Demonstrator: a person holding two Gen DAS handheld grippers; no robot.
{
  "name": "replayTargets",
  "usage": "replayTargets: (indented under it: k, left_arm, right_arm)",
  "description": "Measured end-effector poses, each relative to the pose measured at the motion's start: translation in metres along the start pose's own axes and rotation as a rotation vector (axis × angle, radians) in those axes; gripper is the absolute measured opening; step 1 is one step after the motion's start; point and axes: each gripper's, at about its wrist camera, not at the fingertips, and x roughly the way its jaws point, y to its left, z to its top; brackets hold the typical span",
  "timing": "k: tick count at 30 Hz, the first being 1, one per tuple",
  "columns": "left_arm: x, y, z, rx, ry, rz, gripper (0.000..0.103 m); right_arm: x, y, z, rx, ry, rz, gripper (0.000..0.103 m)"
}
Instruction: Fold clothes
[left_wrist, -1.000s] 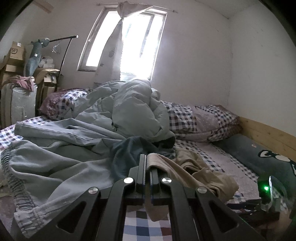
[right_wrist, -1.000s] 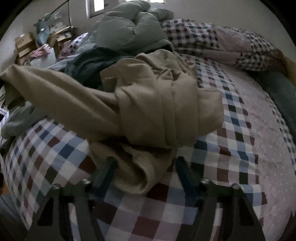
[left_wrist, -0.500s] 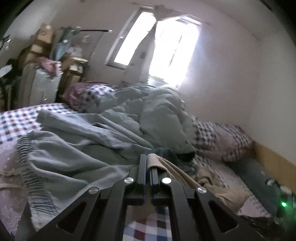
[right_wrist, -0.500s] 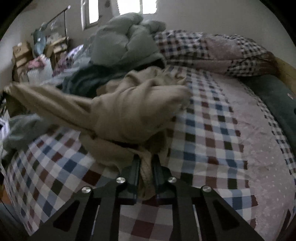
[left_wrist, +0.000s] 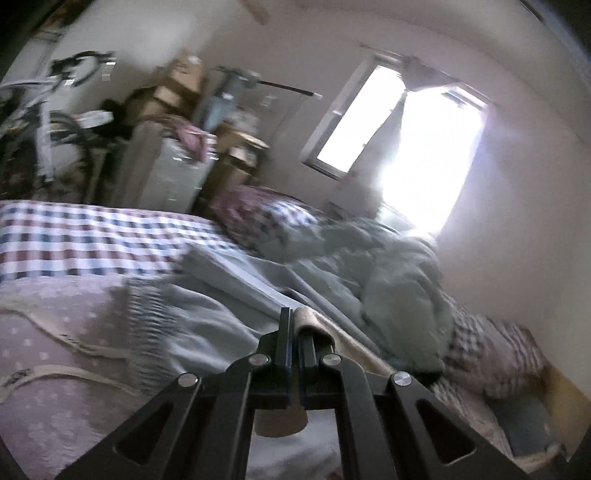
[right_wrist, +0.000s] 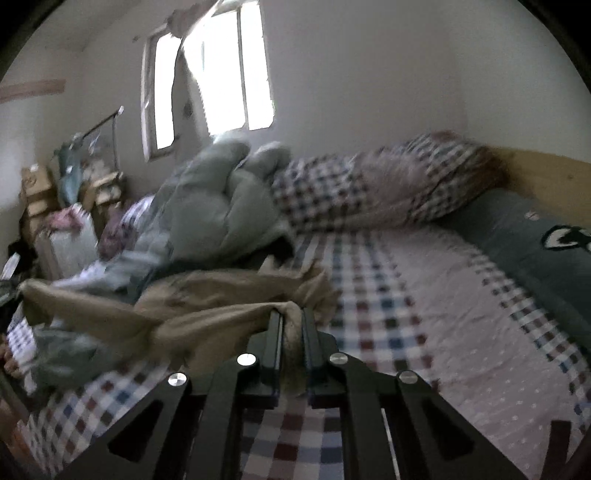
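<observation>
One tan garment (right_wrist: 207, 295), two grippers (right_wrist: 291, 321).

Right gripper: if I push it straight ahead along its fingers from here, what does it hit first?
Likely the bunched tan garment that the right gripper is shut on; past that, probably the checked bedsheet, then the grey-green duvet. Depth is hard to judge.

A crumpled tan garment (right_wrist: 207, 299) stretches lifted above the checked bed (right_wrist: 388, 295), one end pinched near grey clothes (left_wrist: 207, 317) heaped beside it
</observation>
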Motion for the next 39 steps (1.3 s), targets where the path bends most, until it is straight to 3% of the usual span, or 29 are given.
replayTargets:
  k: [4, 8, 14, 23, 24, 26, 27, 29, 32, 39]
  left_arm:
    - [-0.004, 0.008, 0.006, -0.004, -0.026, 0.049, 0.001]
    - [-0.002, 0.016, 0.008, -0.011, -0.027, 0.103, 0.001]
    - [0.004, 0.036, 0.008, -0.047, -0.016, 0.240, 0.001]
    - [0.000, 0.058, 0.013, -0.074, -0.049, 0.388, 0.004]
    - [-0.001, 0.058, 0.013, -0.071, -0.047, 0.397, 0.007]
    - [-0.004, 0.056, 0.013, -0.057, -0.054, 0.403, 0.026]
    - [-0.006, 0.054, 0.013, -0.047, -0.063, 0.404, 0.030]
    - [-0.012, 0.048, 0.014, -0.017, -0.100, 0.410, 0.055]
    - [-0.023, 0.041, 0.018, 0.016, -0.174, 0.413, 0.077]
    - [-0.034, 0.031, 0.020, 0.060, -0.204, 0.417, 0.080]
  right_arm:
    - [-0.024, -0.007, 0.010, 0.041, -0.109, -0.026, 0.008]
    - [-0.021, 0.006, 0.011, 0.000, -0.084, -0.002, 0.008]
    - [-0.013, 0.013, 0.009, -0.035, 0.000, 0.167, 0.008]
    - [-0.022, 0.058, -0.004, -0.166, 0.034, 0.418, 0.008]
    - [-0.024, 0.065, -0.005, -0.187, 0.039, 0.438, 0.008]
    - [-0.028, 0.080, -0.008, -0.237, 0.050, 0.481, 0.008]
    - [-0.030, 0.087, -0.010, -0.256, 0.054, 0.495, 0.008]
    - [-0.031, 0.108, -0.019, -0.335, 0.080, 0.539, 0.008]
    - [-0.030, 0.138, -0.036, -0.435, 0.132, 0.593, 0.009]
    - [-0.024, 0.191, -0.081, -0.596, 0.305, 0.779, 0.011]
